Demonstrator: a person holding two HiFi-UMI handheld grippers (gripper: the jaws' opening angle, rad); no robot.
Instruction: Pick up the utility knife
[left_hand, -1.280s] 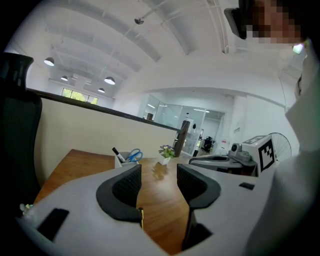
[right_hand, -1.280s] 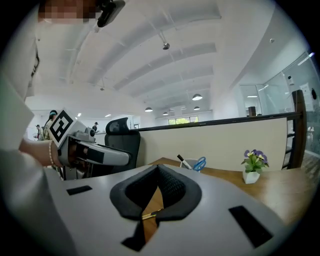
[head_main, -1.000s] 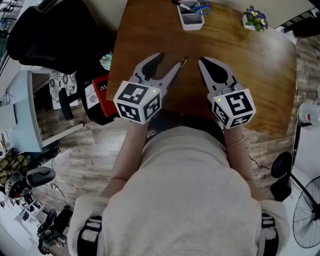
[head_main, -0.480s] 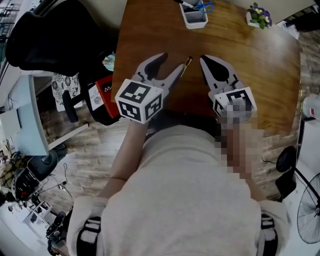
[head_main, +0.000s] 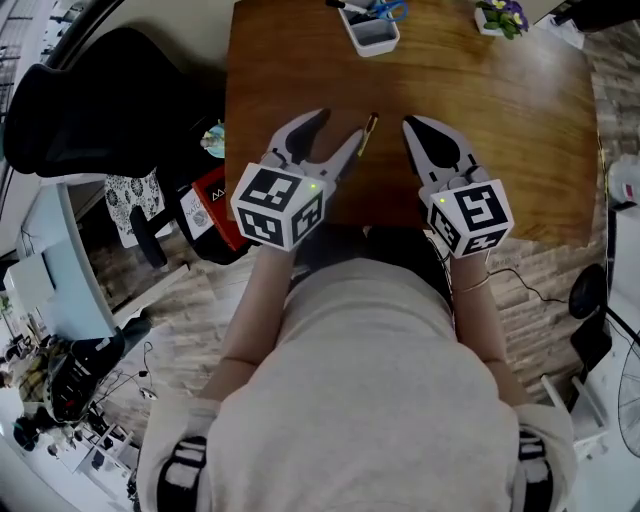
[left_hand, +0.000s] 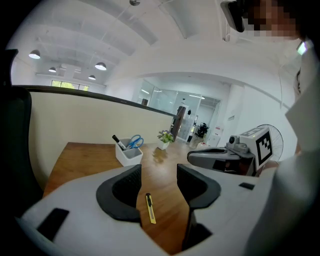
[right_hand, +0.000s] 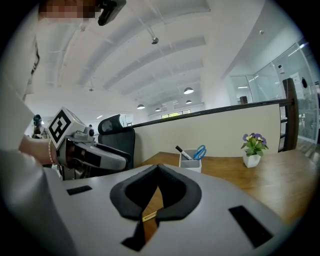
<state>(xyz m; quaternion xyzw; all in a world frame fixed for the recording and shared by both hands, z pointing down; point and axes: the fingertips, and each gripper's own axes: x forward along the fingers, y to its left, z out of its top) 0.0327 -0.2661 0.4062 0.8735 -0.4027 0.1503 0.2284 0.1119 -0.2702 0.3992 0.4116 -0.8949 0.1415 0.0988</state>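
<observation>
The utility knife (head_main: 367, 132), slim and yellow with a dark tip, lies on the brown wooden table (head_main: 500, 130) near its front edge. My left gripper (head_main: 340, 120) is open just left of it, apart from it. In the left gripper view the knife (left_hand: 150, 208) lies on the wood between and below the spread jaws. My right gripper (head_main: 408, 122) hovers just right of the knife with its jaws shut and empty. Only a sliver of the knife (right_hand: 149, 216) shows through the gap in the right gripper view.
A white pen holder (head_main: 370, 30) with blue scissors and a marker stands at the table's far edge, and a small potted flower (head_main: 500, 15) stands to its right. A black office chair (head_main: 110, 90) sits left of the table. The person's torso fills the lower head view.
Both grippers stay where they were beside the knife. The head camera has shifted a little, so the table and holder sit slightly higher and further left in view.
</observation>
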